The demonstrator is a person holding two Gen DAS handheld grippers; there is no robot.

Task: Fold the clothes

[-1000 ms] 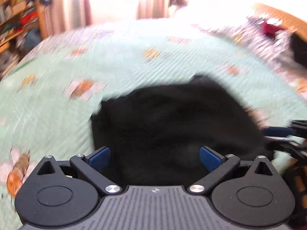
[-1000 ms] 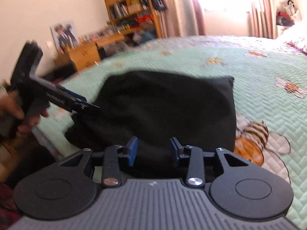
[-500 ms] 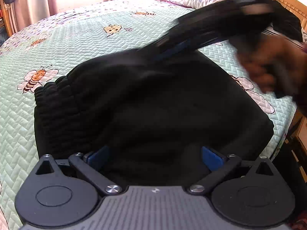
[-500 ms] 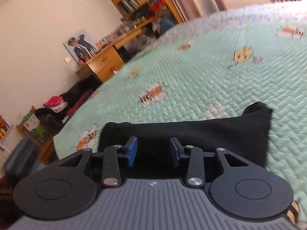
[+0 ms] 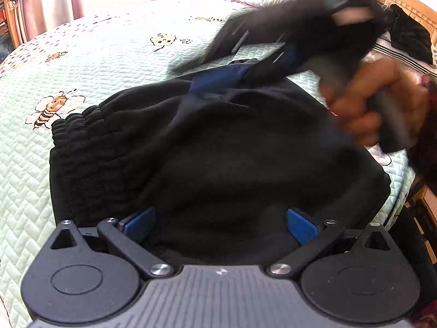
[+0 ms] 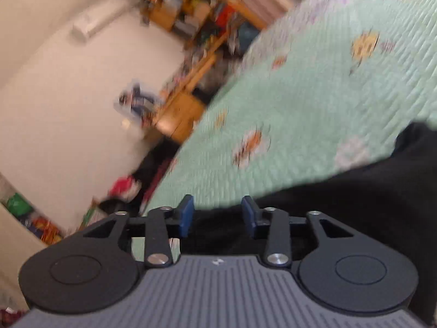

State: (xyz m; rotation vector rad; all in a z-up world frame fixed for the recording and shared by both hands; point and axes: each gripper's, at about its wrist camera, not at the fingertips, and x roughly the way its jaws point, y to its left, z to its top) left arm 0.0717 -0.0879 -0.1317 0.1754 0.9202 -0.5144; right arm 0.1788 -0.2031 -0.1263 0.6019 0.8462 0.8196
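A black folded garment (image 5: 218,158) lies on the green bee-print quilt (image 5: 109,54), its elastic waistband (image 5: 73,125) to the left. My left gripper (image 5: 220,225) stands wide open over the garment's near edge, with fabric between its blue pads but not pinched. A hand (image 5: 366,104) holds my right gripper (image 5: 215,82), blurred, at the garment's far edge. In the right wrist view the right gripper (image 6: 217,216) is rolled to one side. Its jaws are opening, with the edge of the black garment (image 6: 355,205) under and between them, and the pads do not press on it.
The bed's edge (image 5: 396,191) drops off at the right. Dark clothes (image 5: 409,38) lie by the wooden headboard (image 5: 404,5). Curtains (image 5: 54,0) hang beyond the bed. A wooden desk and shelves (image 6: 191,27) and a floor pile (image 6: 123,188) stand past the bed's side.
My right gripper swung from the garment's side to its far edge, rolled over, and its jaws spread wider. My left gripper sank toward the near edge, then held still.
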